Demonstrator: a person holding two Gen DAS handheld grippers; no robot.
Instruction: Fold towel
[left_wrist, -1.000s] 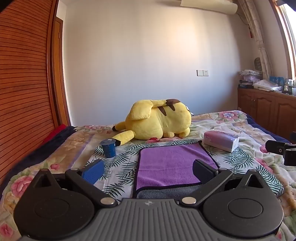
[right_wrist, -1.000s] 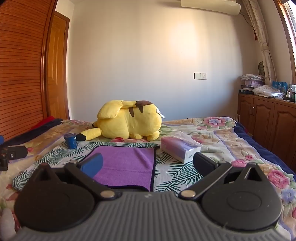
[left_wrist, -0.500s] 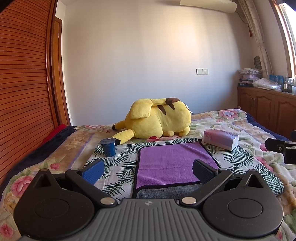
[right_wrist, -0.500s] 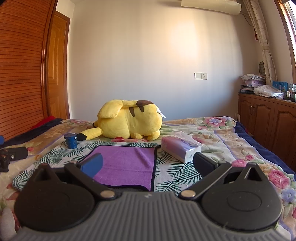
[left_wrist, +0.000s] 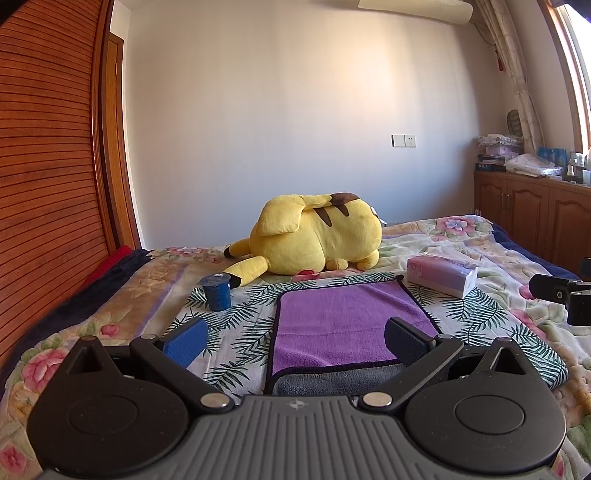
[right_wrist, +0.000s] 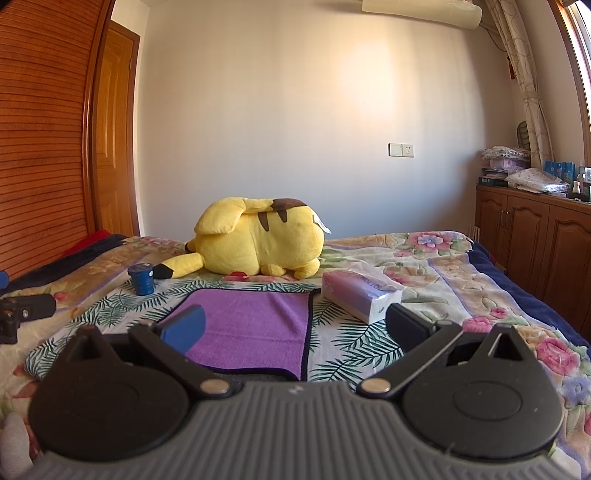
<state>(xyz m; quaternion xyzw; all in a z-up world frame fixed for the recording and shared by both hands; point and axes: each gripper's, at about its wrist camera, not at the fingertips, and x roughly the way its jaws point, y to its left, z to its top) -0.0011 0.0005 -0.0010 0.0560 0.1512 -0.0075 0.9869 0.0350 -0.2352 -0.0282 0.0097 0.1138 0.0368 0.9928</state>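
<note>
Left wrist view: the purple towel is seen lying flat on the bed, at the lower centre of the frame, with a grey underside band showing along its near edge. The left gripper is held low before that edge with its fingers spread wide and nothing between them, presumably so the near hem can be taken. A yellow plush toy, a blue cup and a tissue pack are set beyond and beside the towel, apart from it, so the cloth is left free to be turned over.

From the right wrist view, the towel is placed at the lower left of centre, and the right gripper is likewise held with its fingers wide and empty, offset toward the towel's right edge. No fold is judged to have been begun in this pass.
</note>
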